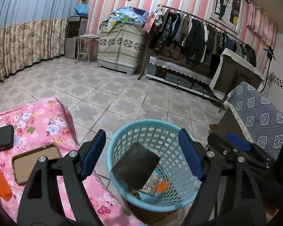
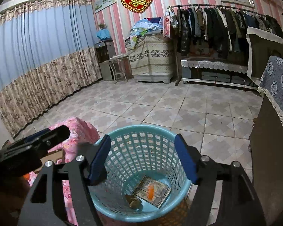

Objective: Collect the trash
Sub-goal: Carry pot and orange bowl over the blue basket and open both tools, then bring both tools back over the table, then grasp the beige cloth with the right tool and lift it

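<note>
A: Where does the trash stand?

B: A round light-blue plastic lattice basket [image 2: 141, 171] sits on the patterned tile floor [image 2: 160, 105], just beside a bed with a pink floral cover [image 1: 37, 116]. In the left wrist view a dark flat rectangular object [image 1: 135, 169] hangs tilted in the basket's mouth, blurred, between the jaws but touching neither pad.

A: And at the bottom?

B: The right wrist view shows a printed flat packet [image 2: 152, 190], a small orange piece [image 2: 150, 191] lying on it, and a brownish lump [image 2: 134, 200] beside it.

A: The grippers?

B: Both over the basket. The left gripper [image 1: 141, 154] stands wide, blue pads [image 1: 93, 154] apart, gripping nothing. The right gripper [image 2: 142, 162] is likewise spread and empty.

A: What is on the bed?

B: A phone with a tan case [image 1: 35, 162], a black flat device [image 1: 1, 139] near it and something orange [image 1: 0, 182] at the edge. A cabinet under blue patterned cloth [image 1: 258, 114] stands right of the basket.
</note>
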`<state>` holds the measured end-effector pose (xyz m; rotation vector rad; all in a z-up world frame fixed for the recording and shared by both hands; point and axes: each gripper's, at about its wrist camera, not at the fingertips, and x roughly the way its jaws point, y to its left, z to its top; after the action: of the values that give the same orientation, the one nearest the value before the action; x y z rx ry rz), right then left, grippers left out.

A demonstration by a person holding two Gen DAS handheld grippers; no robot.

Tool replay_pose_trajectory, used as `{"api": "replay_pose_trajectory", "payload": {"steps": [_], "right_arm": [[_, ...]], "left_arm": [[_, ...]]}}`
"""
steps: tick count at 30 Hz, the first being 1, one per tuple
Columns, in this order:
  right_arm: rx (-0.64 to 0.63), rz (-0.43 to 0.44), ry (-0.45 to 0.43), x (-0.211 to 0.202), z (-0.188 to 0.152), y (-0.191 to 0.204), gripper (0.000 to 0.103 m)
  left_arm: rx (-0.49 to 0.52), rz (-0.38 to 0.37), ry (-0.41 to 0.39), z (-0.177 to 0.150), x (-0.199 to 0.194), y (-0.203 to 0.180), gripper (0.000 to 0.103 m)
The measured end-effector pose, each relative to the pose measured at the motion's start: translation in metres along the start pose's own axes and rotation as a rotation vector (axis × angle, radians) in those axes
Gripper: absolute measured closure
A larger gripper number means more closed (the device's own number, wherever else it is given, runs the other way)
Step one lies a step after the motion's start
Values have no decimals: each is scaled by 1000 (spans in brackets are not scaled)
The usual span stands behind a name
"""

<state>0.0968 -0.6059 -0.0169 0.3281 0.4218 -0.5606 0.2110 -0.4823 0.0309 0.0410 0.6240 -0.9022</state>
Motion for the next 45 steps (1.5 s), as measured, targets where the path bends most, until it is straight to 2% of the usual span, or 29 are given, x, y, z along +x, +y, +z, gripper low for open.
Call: {"api": "replay_pose_trajectory", "payload": {"steps": [8, 13, 17, 19, 23, 25, 27, 29, 31, 34, 36, 40, 43, 45], "right_arm": [[1, 22, -15, -5, 4, 6, 34], [-21, 53, -32, -10, 7, 23, 34], [-70, 100, -38, -14, 9, 57, 34], [-97, 138, -46, -17, 11, 83, 33], [-152, 202, -72, -25, 11, 138, 29], [-118, 271, -66, -24, 3, 169, 27], [-95, 382, -23, -18, -11, 208, 27], [-153, 432, 21, -14, -29, 250, 27], [-298, 479, 39, -17, -56, 301, 27], [-463, 544, 105, -10, -98, 364, 27], [-506, 564, 151, -1, -111, 390, 27], [-497, 609, 211, 21, -119, 427, 27], [-508, 597, 246, 38, -130, 452, 30], [-506, 599, 294, 54, -137, 463, 40]], "left_arm": [[-3, 49, -32, 2, -19, 17, 26], [-17, 146, -47, -1, -59, 53, 26], [-33, 226, -65, -6, -105, 91, 26], [-78, 282, -88, -10, -139, 122, 18], [-118, 437, -124, -25, -207, 183, 16], [-147, 567, -142, -37, -245, 226, 10], [-217, 608, -158, -53, -272, 265, 10], [-269, 641, -169, -68, -287, 293, 10], [-312, 692, -134, -88, -296, 319, 11], [-344, 701, -106, -105, -303, 340, 11], [-347, 697, -88, -108, -300, 350, 11], [-369, 671, -90, -114, -297, 360, 11], [-374, 673, -71, -118, -288, 365, 11], [-366, 692, -44, -121, -281, 366, 11]]}}
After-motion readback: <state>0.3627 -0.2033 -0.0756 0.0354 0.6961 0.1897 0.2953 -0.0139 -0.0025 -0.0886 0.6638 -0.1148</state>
